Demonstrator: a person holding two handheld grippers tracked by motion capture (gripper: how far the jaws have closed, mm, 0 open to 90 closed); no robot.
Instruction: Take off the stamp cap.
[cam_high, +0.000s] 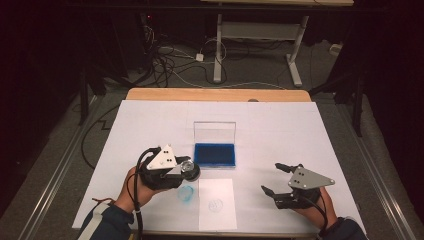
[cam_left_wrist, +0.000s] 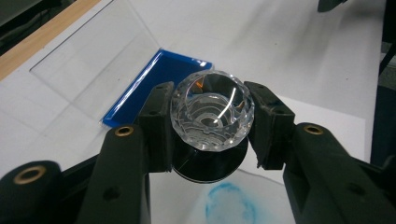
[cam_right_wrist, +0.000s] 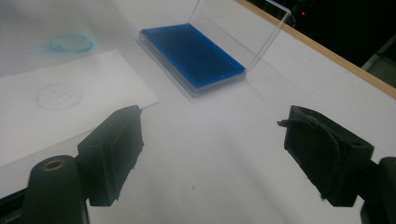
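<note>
Stamp (cam_left_wrist: 212, 112), a faceted clear knob on a round black base, is clamped between the pads of the left gripper (cam_high: 186, 170), just above the white sheet beside the ink pad case (cam_high: 215, 155). Judged advice: keep the base level and lower it squarely, so the print lands whole on the paper slip (cam_high: 217, 202). The case's clear lid (cam_high: 214, 132) stands upright; blue ink pad inside. The right gripper (cam_high: 274, 177) hovers, jaws spread and empty.

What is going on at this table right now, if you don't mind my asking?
A person is stamping with ink. The left hand-held gripper is shut on a clear faceted stamp, held near the open blue ink pad. A faint round print marks the paper sheet. The right hand-held gripper is open, holding nothing.
</note>
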